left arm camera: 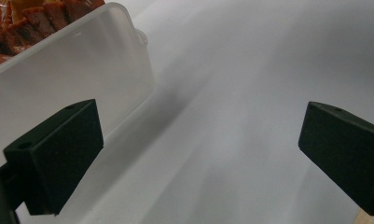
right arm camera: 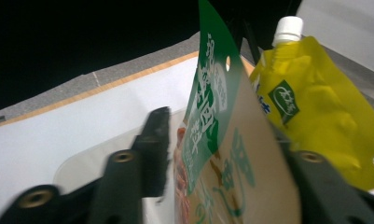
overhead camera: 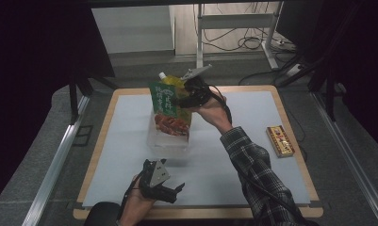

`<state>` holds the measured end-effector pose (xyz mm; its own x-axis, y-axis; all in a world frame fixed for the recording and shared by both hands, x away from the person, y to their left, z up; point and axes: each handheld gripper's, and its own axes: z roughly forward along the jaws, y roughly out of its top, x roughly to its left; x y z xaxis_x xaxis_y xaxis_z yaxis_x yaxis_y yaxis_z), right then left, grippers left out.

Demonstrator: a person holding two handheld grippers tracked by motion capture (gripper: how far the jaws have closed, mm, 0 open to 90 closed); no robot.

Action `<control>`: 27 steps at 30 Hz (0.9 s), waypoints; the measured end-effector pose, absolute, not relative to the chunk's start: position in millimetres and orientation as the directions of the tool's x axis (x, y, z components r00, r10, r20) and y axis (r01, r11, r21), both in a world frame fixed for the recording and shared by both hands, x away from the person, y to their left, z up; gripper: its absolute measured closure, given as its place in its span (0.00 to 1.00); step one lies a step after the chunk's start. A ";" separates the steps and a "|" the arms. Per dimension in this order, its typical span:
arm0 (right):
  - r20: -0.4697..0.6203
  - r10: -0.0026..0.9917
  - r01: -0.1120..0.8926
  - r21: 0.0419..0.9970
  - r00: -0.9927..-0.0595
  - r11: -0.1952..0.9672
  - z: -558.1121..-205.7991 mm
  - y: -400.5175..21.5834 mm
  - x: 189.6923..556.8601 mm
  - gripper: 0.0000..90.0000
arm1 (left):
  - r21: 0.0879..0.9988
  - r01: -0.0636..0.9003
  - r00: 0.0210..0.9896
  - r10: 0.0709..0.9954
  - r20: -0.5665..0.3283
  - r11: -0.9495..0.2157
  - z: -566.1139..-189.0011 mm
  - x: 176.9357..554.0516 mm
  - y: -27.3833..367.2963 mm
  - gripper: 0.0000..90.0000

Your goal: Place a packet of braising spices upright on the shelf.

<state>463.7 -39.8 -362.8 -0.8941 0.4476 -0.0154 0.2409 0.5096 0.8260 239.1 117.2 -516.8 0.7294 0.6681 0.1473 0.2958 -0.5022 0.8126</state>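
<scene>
left hand-held gripper [overhead camera: 173, 192]: near edge of the counter [overhead camera: 252, 141], low over the white mat, jaws wide, nothing between them; in the left gripper view the bin [left arm camera: 72, 70] sits just beside the left jaw, not touching as far as I can tell.
bin [overhead camera: 168, 139]: clear plastic, mid-counter, upright, holds both pouches.
green pouch [overhead camera: 168, 110]: stands in the bin, front side, red food print low down.
right hand-held gripper [overhead camera: 184, 101]: at the green pouch's top edge, jaws part open; right gripper view has the pouch [right arm camera: 222, 140] between them, left jaw clear of it, right-side contact can't tell.
yellow pouch [overhead camera: 170, 81]: behind the green one, white cap up, in the bin.
box [overhead camera: 280, 140]: red and gold, flat on the counter's right side, well apart.
</scene>
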 end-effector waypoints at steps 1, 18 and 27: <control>-0.026 0.449 0.235 0.824 -0.893 0.516 -362.9 -41.2 462.8 0.49 | 0.812 0.296 0.730 0.668 0.147 -0.502 -516.8 239.0 117.1 0.00; -0.049 0.503 0.254 0.819 -0.863 0.515 -374.5 -67.3 454.0 0.23 | 0.810 0.295 0.730 0.666 0.151 -0.507 -518.0 238.7 115.9 0.00; -0.063 0.492 0.238 0.818 -0.868 0.524 -382.2 -78.7 443.5 0.10 | 0.817 0.297 0.725 0.674 0.144 -0.494 -519.4 239.7 116.5 0.00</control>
<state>443.5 -78.7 -382.2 -0.8683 0.4920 -0.0629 0.2378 0.5241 0.8178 239.7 116.5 -519.4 0.7247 0.6739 0.1439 0.2968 -0.4937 0.8174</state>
